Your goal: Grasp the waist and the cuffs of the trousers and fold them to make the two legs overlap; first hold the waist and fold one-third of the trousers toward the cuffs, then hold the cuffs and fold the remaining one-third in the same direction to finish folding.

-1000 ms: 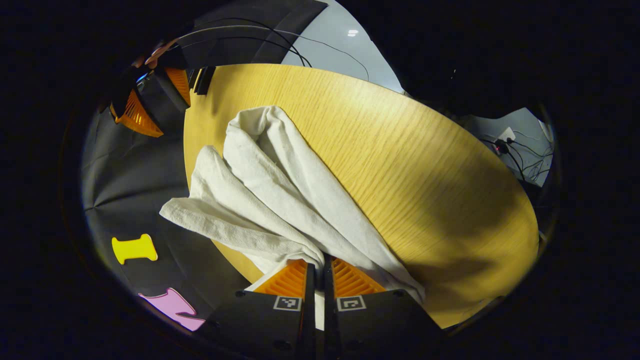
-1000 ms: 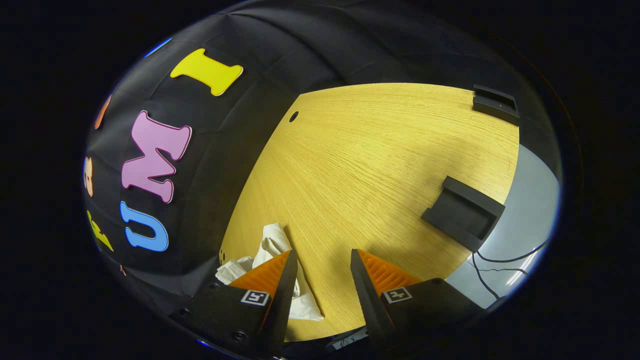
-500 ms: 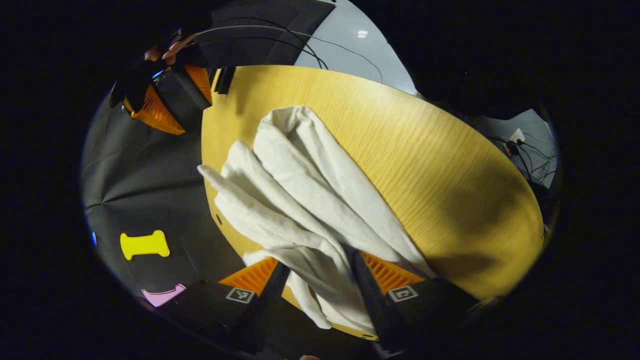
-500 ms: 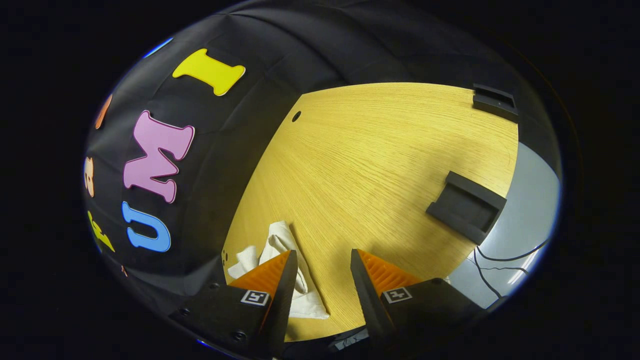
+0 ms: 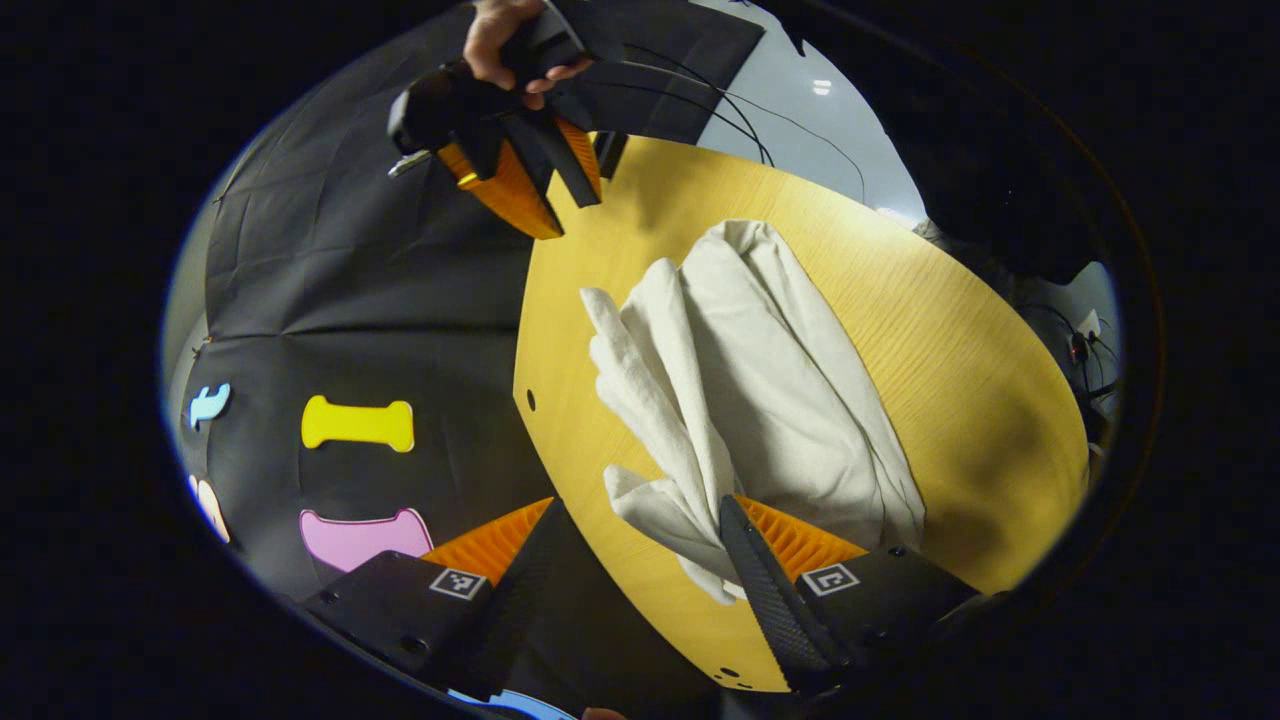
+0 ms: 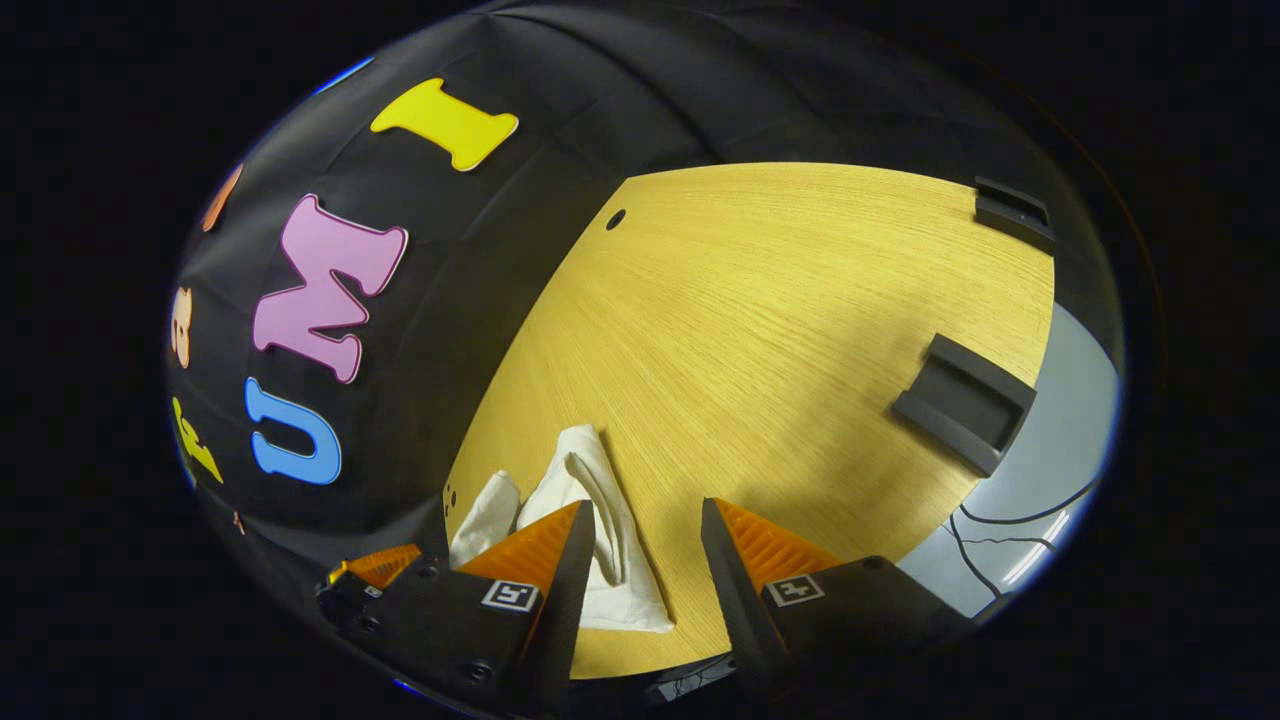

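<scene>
Both tongs gape — left tongs (image 5: 640,520), right tongs (image 6: 640,515) — gripping nothing.

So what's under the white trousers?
The yellow wooden table lies under the trousers, with bare wood showing around them. The trousers are bunched in folds, so the wood beneath them and anything tucked inside the folds is covered.

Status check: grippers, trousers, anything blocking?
Left gripper open, right gripper open, nothing held. Trousers bunched on table, unfolded. Black holder on table, well apart.
</scene>
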Tool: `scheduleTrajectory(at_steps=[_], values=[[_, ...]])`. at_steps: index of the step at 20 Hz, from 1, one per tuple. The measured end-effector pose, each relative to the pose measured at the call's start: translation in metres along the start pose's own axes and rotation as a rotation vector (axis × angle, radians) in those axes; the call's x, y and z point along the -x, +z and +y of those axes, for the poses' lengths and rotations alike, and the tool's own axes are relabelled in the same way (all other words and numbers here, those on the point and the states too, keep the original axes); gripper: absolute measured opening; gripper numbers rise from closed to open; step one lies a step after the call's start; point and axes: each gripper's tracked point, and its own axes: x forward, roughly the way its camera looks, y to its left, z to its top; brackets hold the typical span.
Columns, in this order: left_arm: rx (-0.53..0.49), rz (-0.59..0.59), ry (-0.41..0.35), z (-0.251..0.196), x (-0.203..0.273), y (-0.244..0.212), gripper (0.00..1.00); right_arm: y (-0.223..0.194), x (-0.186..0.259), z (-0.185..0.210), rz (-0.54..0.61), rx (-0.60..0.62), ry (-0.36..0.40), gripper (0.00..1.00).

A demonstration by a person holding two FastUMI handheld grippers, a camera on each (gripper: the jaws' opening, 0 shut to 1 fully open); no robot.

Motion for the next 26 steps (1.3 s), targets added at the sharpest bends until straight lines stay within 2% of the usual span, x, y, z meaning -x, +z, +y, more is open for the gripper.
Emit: scheduleTrajectory(at_steps=[3,6,12,17,21,26], values=[[0.006,-0.027,0.066,0.018,0.03,-0.007,0.98,0.0,-0.004,0.01,0.008,0.013,0.01,0.67],[0.169,0.019,0.101,0.03,0.051,-0.035,0.98,0.003,-0.005,0.022,0.002,0.033,0.03,0.67],[0.702,0.237,0.24,0.048,0.079,-0.143,0.97,-0.007,-0.011,0.041,0.028,0.077,0.062,0.67],[1.217,0.295,0.378,0.04,0.105,-0.198,0.97,-0.011,-0.011,0.059,0.045,0.123,0.089,0.67],[1.619,0.289,0.405,0.008,0.104,-0.202,0.97,-0.016,-0.012,0.073,0.061,0.189,0.108,0.67],[1.989,0.245,0.415,-0.032,0.098,-0.188,0.97,-0.025,-0.015,0.099,0.079,0.258,0.146,0.67]])
